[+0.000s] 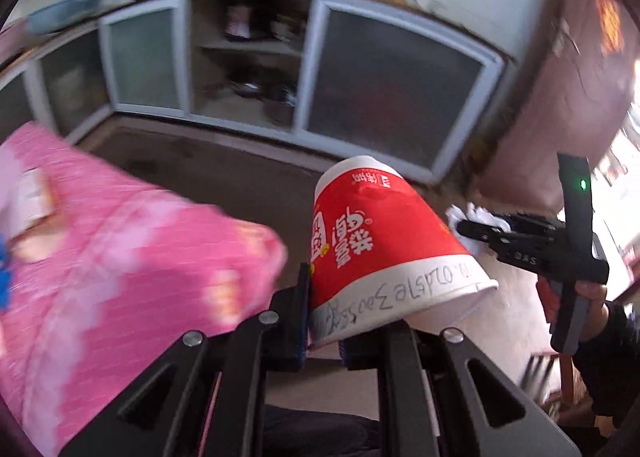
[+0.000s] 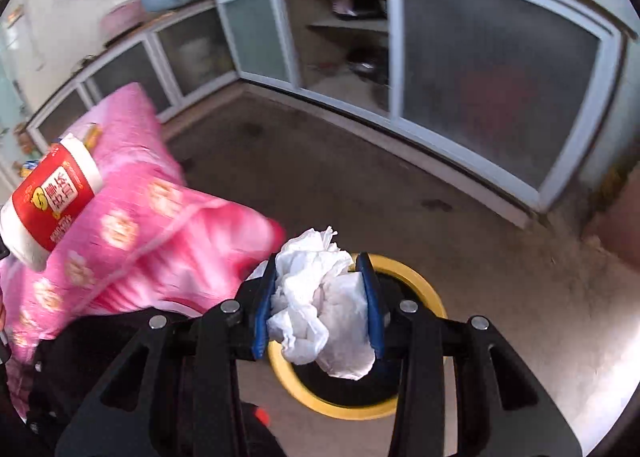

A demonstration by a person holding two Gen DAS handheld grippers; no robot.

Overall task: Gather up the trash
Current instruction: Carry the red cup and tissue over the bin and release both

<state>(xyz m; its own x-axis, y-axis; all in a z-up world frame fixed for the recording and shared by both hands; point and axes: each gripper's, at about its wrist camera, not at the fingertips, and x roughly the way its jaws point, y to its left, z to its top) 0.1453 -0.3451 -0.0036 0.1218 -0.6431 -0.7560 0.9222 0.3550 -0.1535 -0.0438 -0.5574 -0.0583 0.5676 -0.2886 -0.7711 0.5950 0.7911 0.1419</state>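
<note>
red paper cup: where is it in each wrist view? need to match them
Left wrist: red paper cup centre-right, its rim pinched in the left gripper.
Right wrist: far left edge, in front of the pink quilt.
Shared landmark: the open cabinet bay between frosted doors.

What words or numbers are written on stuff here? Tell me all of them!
"DAS": on the right tool, as best it reads.
Handwriting on the cup's white rim band: upside down, not clearly readable.
Chinese print on the cup's red side: upside down, too blurred to quote.
Tissue, pink quilt: no text.
</note>
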